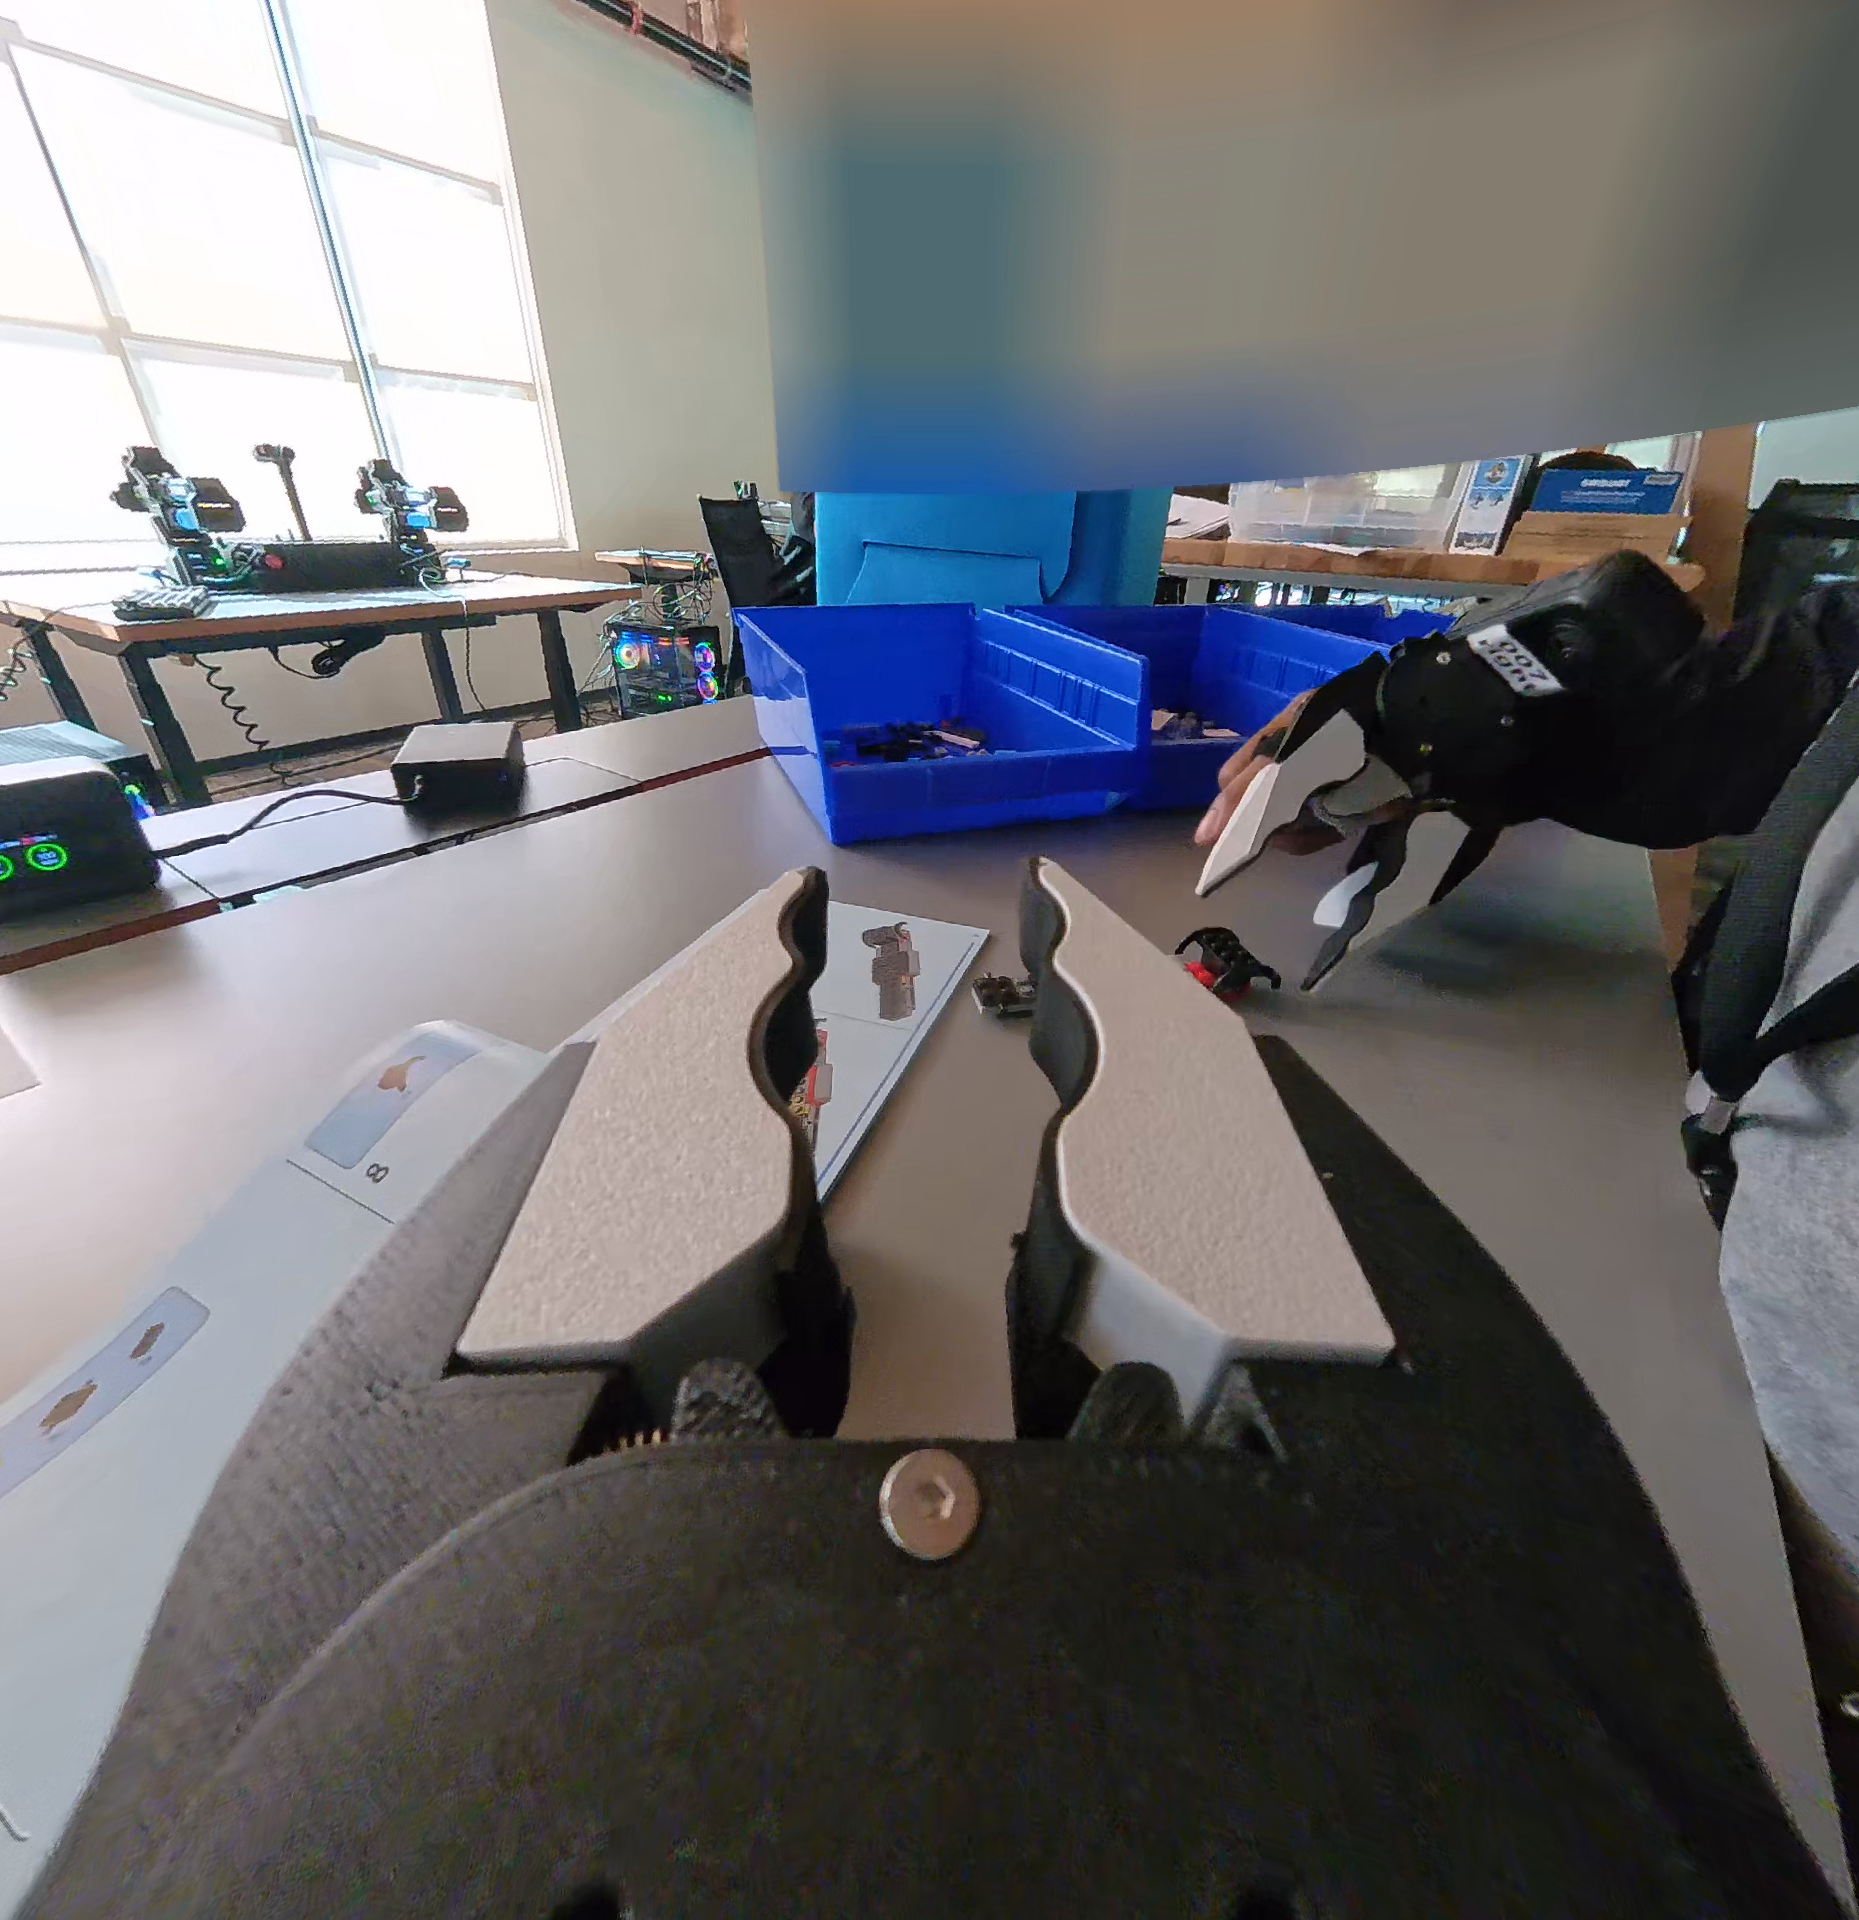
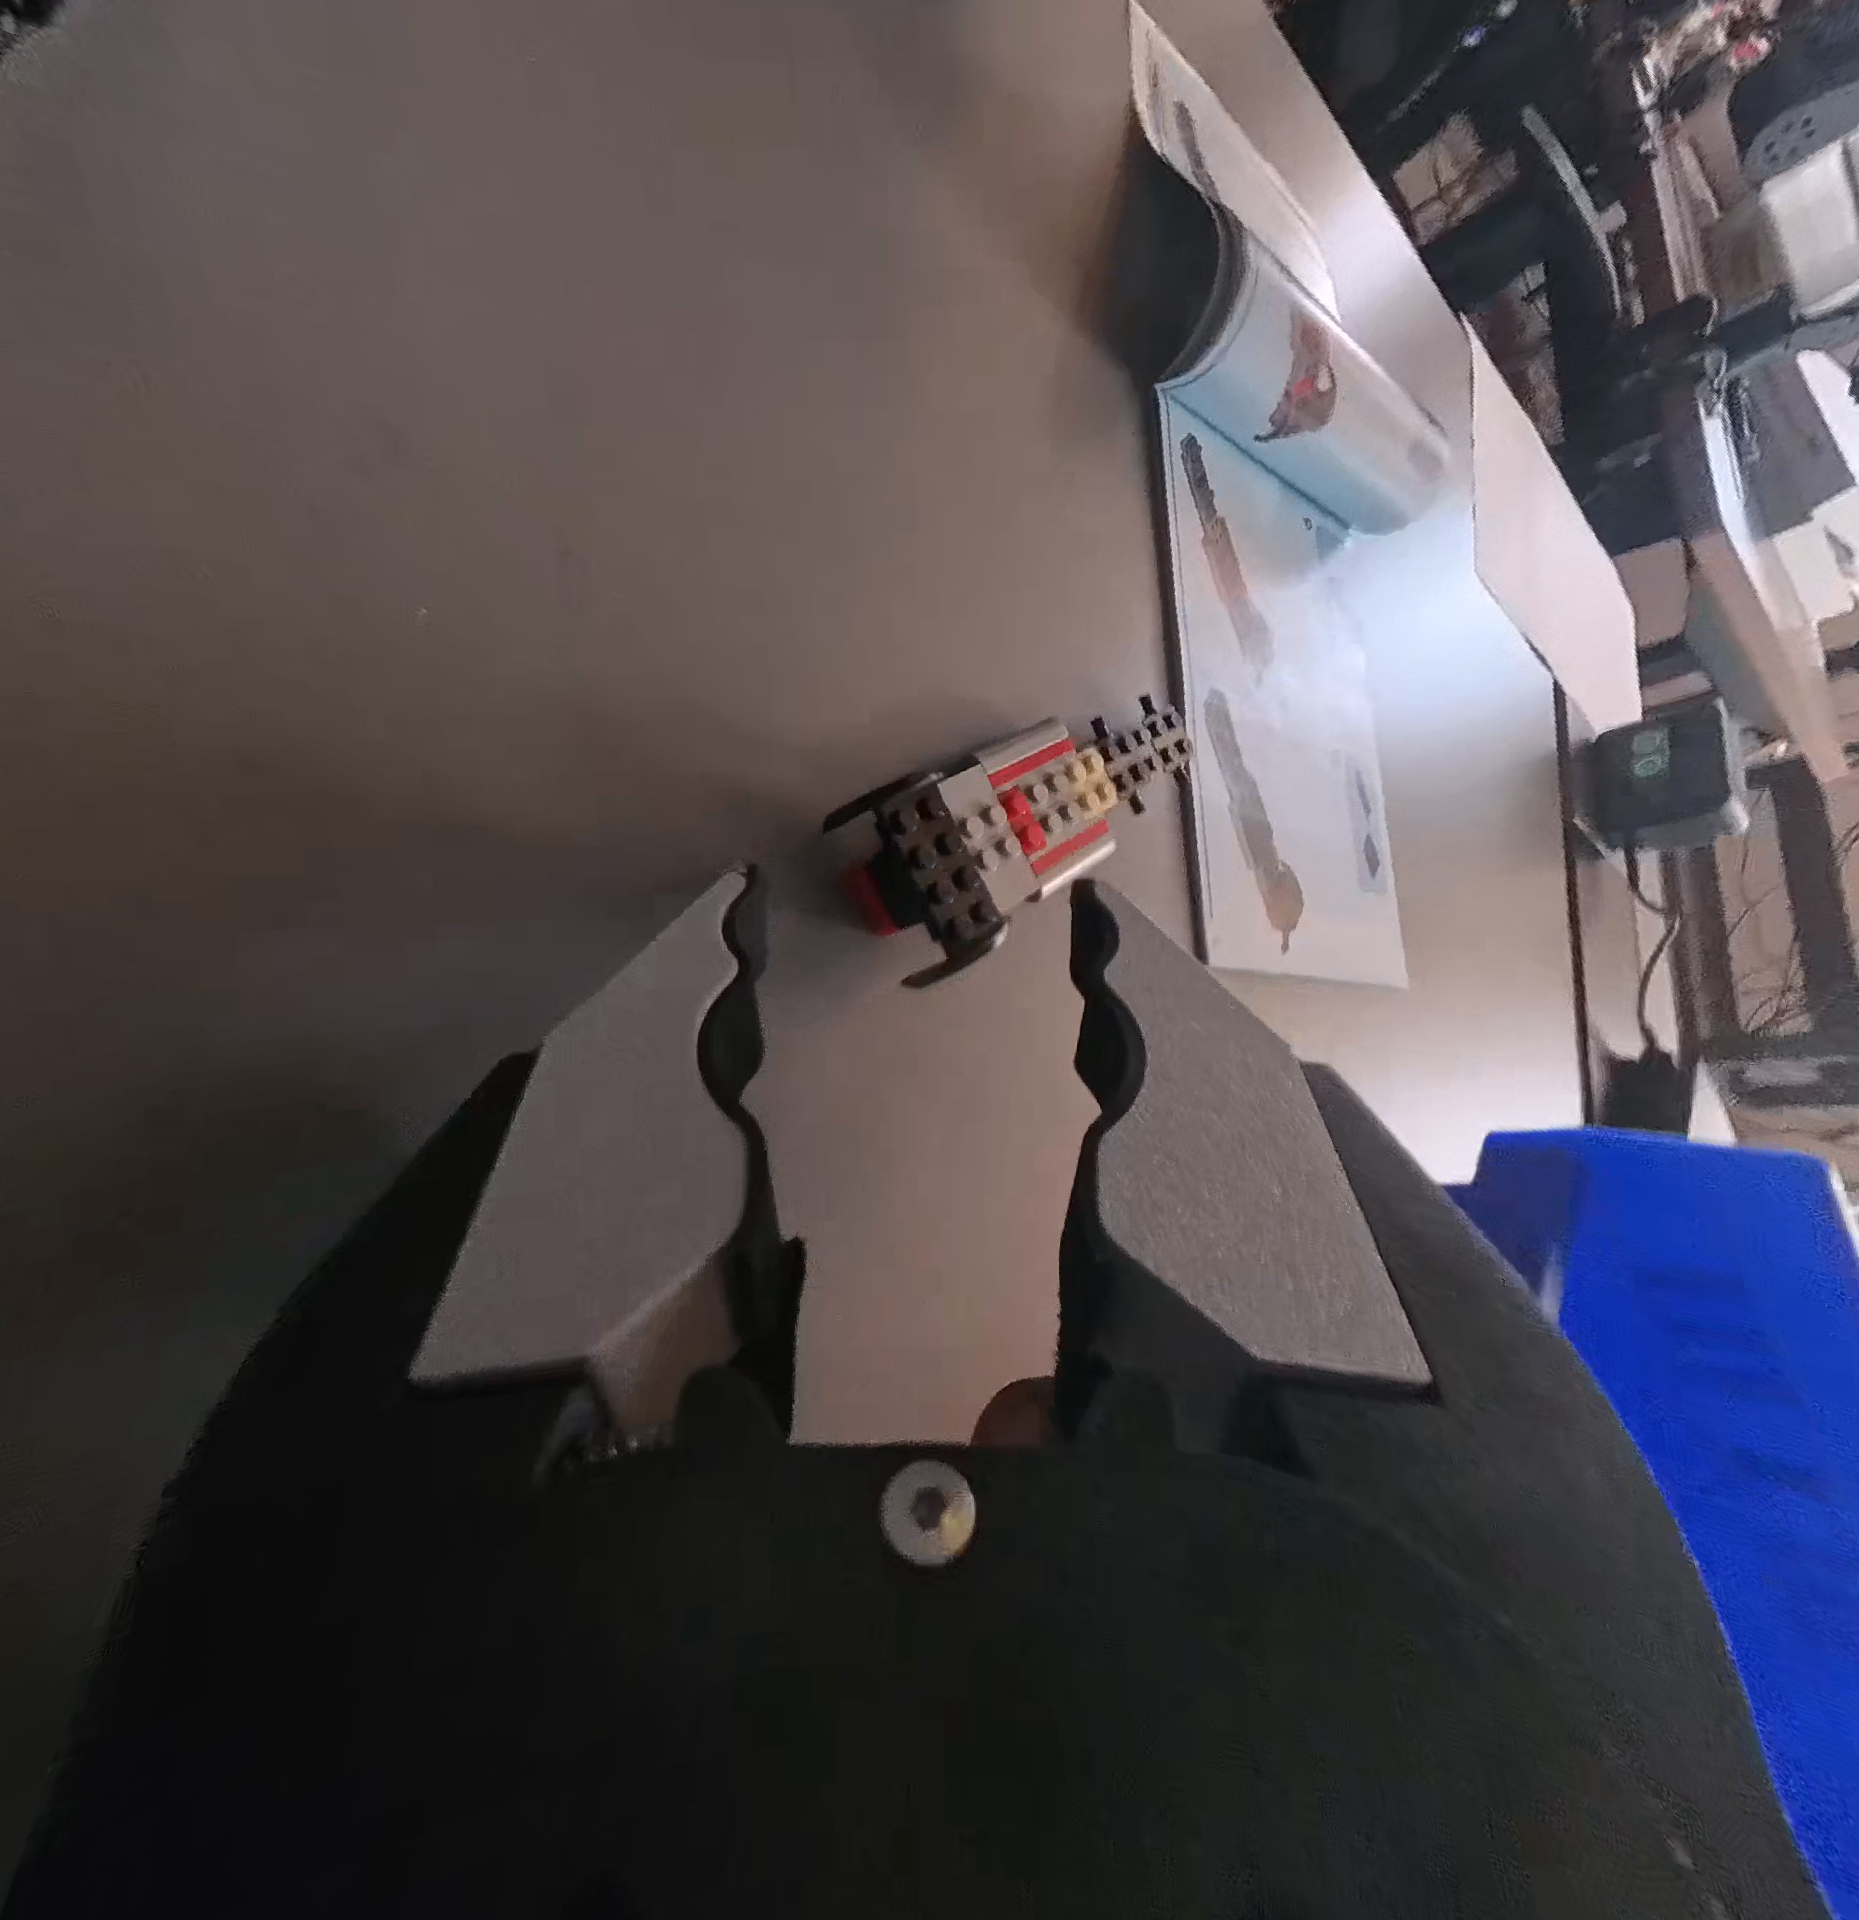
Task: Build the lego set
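The left gripper hovers low over the grey desk, its jaws parted with nothing between them. Past its tips lie an open instruction booklet and a small dark brick piece. The lego model, a partly built strip of grey, black, red and tan bricks, lies flat on the desk just beside the booklet. The right gripper points down at it with its jaws spread wide and empty, the tips close to the model's near end but apart from it. Blue bins holding loose pieces stand farther back on the desk.
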